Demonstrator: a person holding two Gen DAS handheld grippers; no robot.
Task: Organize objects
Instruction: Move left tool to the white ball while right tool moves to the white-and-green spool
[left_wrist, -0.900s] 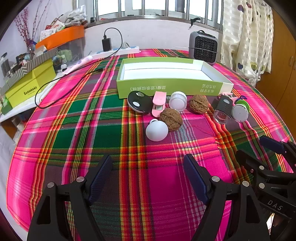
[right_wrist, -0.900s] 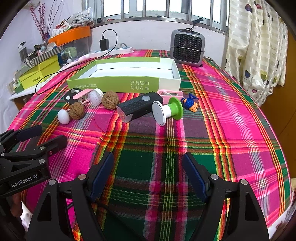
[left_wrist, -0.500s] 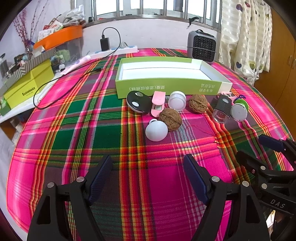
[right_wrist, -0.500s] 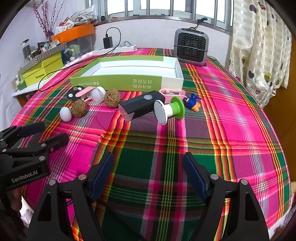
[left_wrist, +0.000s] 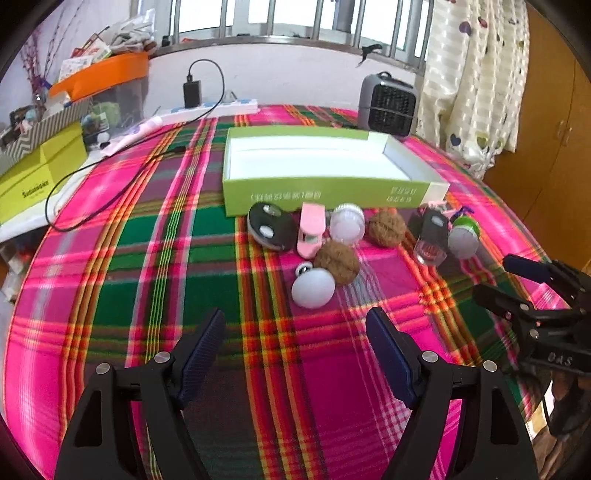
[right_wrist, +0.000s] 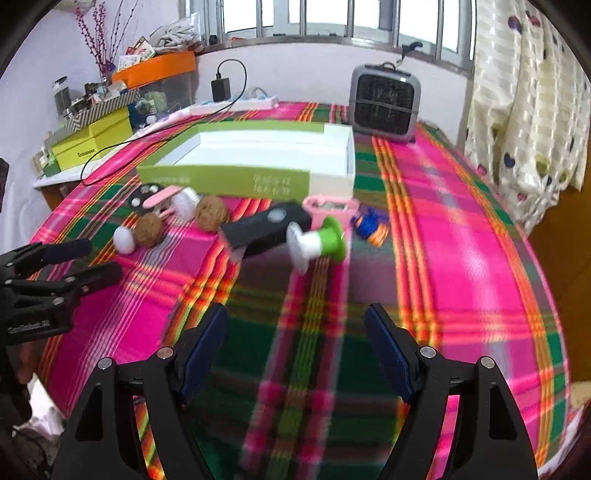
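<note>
Bright plaid cloth (left_wrist: 155, 236) in pink, green and orange covered the table, with a barred window and a patterned curtain (left_wrist: 476, 74) behind it. At the far side sat a shallow green box (left_wrist: 317, 192), open and white inside, and a small grey heater (right_wrist: 384, 103) stood just beyond its right corner.

Along the box's near wall lay a loose row of small things: a black oval case (left_wrist: 271, 227), a pink clip (left_wrist: 312, 230), a white round jar (left_wrist: 347, 223) and a walnut (left_wrist: 388, 227). A second walnut (left_wrist: 338, 262) lay in front, touching a pale ball (left_wrist: 313, 287). Further right were a black device (right_wrist: 266, 229), a green-and-white spool (right_wrist: 317, 242) lying on its side, and a small blue and orange item (right_wrist: 369, 225), perhaps a figure, too blurred to tell.

The left gripper (left_wrist: 295, 339) hovered over bare cloth short of the ball, jaws spread wide with nothing between them. The right gripper (right_wrist: 295, 336) was likewise spread wide and empty, hanging above the cloth near the spool.
</note>
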